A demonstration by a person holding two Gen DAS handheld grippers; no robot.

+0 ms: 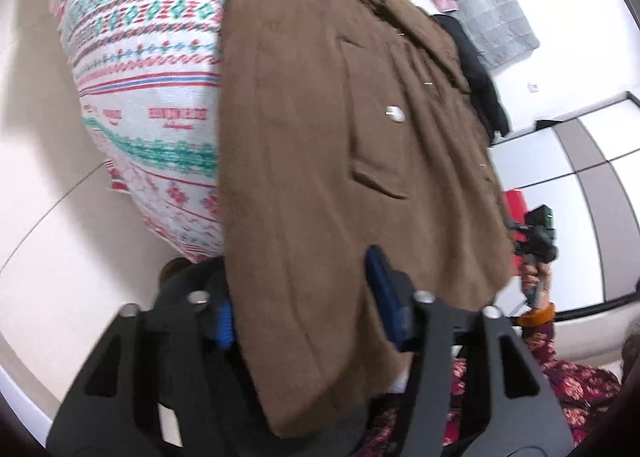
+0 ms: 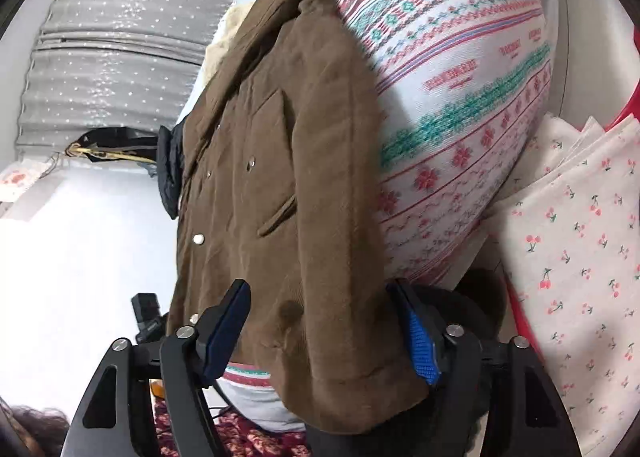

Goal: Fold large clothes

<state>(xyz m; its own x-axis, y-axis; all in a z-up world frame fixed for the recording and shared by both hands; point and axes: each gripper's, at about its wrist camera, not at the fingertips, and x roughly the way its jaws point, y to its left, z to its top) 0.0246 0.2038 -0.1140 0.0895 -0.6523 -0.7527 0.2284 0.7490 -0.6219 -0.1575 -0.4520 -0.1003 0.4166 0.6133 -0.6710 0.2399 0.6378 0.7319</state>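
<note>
The patterned bedspread [image 1: 148, 69], white w/ red, teal & blue bands, fills most of both views and takes the biggest share of the scene. On top of it lies the brown coat [image 1: 332, 161], spread lengthwise from collar at the far end to hem nearest you; it's the task's thing and it sits between your two grippers, hem edge hanging toward you. The coat's front faces up: lapels, a slanted pocket flap [image 1: 380, 183] and metal snaps [image 2: 198, 239] show.

Behind the coat there's a grey quilted blanket [image 1: 496, 17] at the far end, plus a dark garment [image 1: 480, 73] tucked just beside the coat's collar side. To the right in the right wrist view, a folded cherry-print cloth [image 2: 572, 257] lies next to the bedspread, touching its edge.

Your left gripper [image 1: 308, 297] straddles the coat's hem. Its jaws stand part-open, the fabric runs between them; the left pad is half hidden behind the cloth, so can't tell if the pads actually press on it.

Your right gripper [image 2: 324, 333] sits at the other side of the hem. Its jaws stand fairly wide, coat's bottom corner between them, and a gap shows at the left pad, so no grip there.

In the left wrist view you can see your right hand [image 1: 534, 277] on its handle at the coat's far edge, w/ an orange bangle [image 1: 538, 315] at the wrist and a floral sleeve [image 1: 560, 369] below it.
</note>
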